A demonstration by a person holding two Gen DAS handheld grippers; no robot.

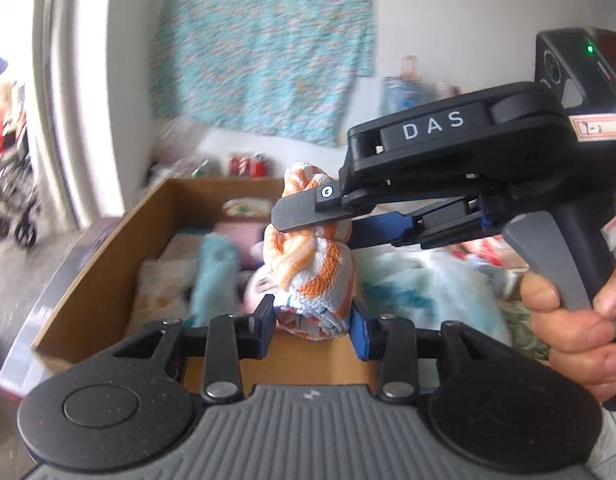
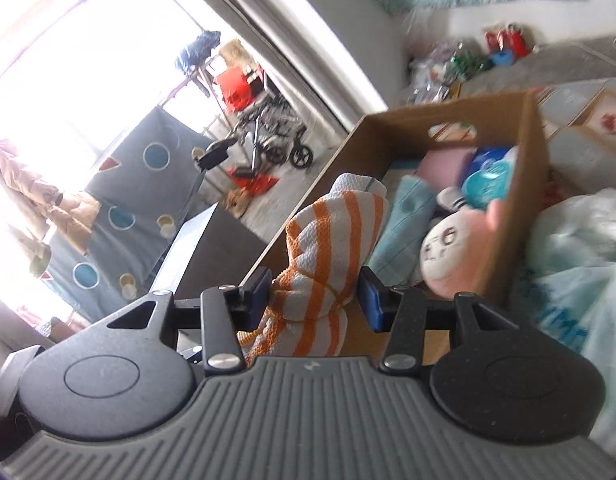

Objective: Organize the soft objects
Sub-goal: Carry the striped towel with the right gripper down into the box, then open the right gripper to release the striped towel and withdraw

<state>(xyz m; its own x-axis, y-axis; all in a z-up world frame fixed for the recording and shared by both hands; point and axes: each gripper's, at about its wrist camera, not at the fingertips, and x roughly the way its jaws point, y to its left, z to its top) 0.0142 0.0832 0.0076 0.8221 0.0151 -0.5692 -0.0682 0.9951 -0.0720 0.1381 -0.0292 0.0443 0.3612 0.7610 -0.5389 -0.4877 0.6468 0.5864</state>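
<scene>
Left gripper (image 1: pixel 314 318) & right gripper (image 2: pixel 314 294) both pinch the orange-striped towel (image 1: pixel 312 256), frame center, above cardboard box (image 1: pixel 108 256) w/ pink plush (image 2: pixel 452 256).

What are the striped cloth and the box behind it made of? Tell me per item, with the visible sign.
Striped cloth: looks like cotton terry or waffle-weave towelling, matte; a nubby looped texture shows and it bunches softly.
Box: looks like corrugated cardboard, matte brown; thin, flat, straight-edged walls. No fluting is visible, so that is a guess.
</scene>
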